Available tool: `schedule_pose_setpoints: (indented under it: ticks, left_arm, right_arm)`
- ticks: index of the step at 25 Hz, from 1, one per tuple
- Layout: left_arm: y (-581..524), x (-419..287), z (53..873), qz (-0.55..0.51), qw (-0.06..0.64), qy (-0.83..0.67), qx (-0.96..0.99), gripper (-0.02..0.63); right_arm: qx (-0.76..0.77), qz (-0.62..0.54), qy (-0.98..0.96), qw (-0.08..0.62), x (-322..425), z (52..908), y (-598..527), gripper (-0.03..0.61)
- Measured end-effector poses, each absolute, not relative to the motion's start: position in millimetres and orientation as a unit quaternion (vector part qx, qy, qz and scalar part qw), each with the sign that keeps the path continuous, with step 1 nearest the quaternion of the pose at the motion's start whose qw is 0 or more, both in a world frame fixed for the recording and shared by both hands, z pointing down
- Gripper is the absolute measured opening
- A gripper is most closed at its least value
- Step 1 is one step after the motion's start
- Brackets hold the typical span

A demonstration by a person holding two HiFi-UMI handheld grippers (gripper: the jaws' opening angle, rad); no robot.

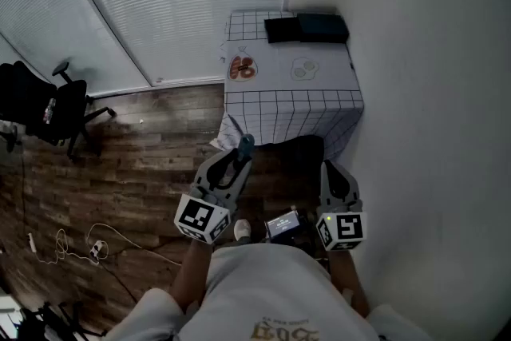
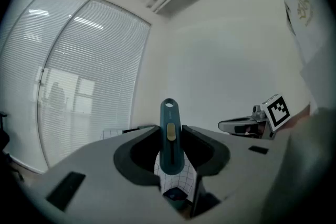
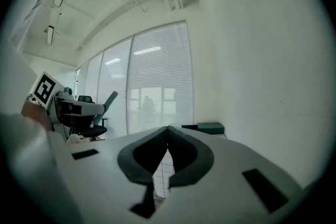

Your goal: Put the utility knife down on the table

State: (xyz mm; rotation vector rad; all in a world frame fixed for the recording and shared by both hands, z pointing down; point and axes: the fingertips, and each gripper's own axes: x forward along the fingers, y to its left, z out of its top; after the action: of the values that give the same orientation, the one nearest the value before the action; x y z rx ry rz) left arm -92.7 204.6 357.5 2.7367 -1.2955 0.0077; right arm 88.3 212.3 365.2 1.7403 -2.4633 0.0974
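A teal utility knife (image 2: 170,136) with a yellow slider stands upright between the jaws of my left gripper (image 2: 170,132), which is shut on its handle. In the head view the knife's end (image 1: 246,144) sticks up out of the left gripper (image 1: 237,164), held low in front of the person and short of the table (image 1: 291,104). The table wears a white grid-pattern cloth. My right gripper (image 1: 336,178) hangs beside the left, near the wall. Its jaws meet at the tips (image 3: 168,131) with nothing between them.
Two dark flat boxes (image 1: 307,28) lie at the table's far end, and two printed pictures (image 1: 242,68) mark the cloth. A white wall runs along the right. A black office chair (image 1: 48,104) and loose cables (image 1: 88,247) are on the wood floor at left.
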Motion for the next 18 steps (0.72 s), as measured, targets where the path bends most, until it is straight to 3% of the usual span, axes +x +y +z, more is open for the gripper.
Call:
schedule_pose_setpoints:
  ticks: [18]
  left_arm:
    - [186,-87,361,0.006,0.06,-0.441,0.896,0.137]
  right_arm:
    - [0.571,0.036,-0.818,0.057,105,376,197,0.008]
